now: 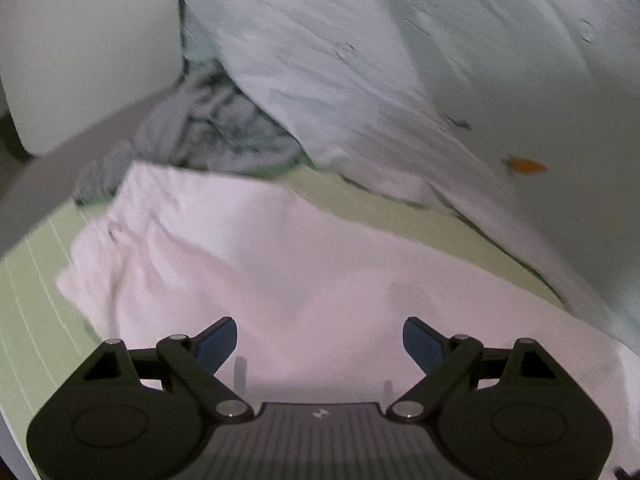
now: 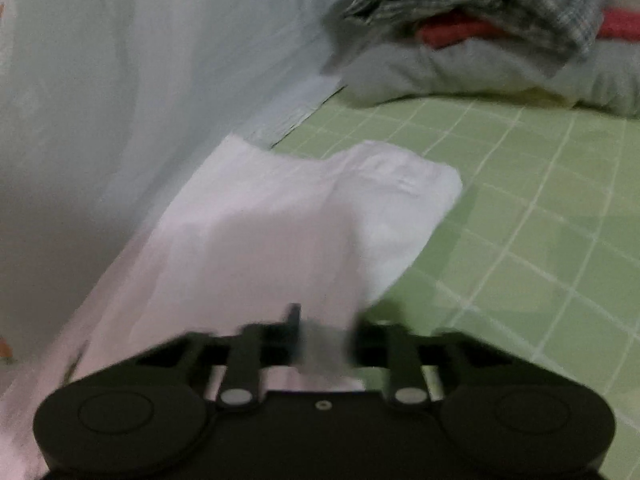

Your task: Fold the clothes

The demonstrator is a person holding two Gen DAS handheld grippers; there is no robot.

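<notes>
mid-fold: pink garment lies partly doubled on the green mat, right gripper pinched on its near edge, left gripper wide and empty above it, clothes pile still unfolded.

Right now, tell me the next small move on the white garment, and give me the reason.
Probably bring the open left gripper down to pinch the white garment below it. The right gripper looks shut on the garment's near edge, though blur hides the pads, while the left holds nothing; a fold on the green mat likely needs both.
</notes>
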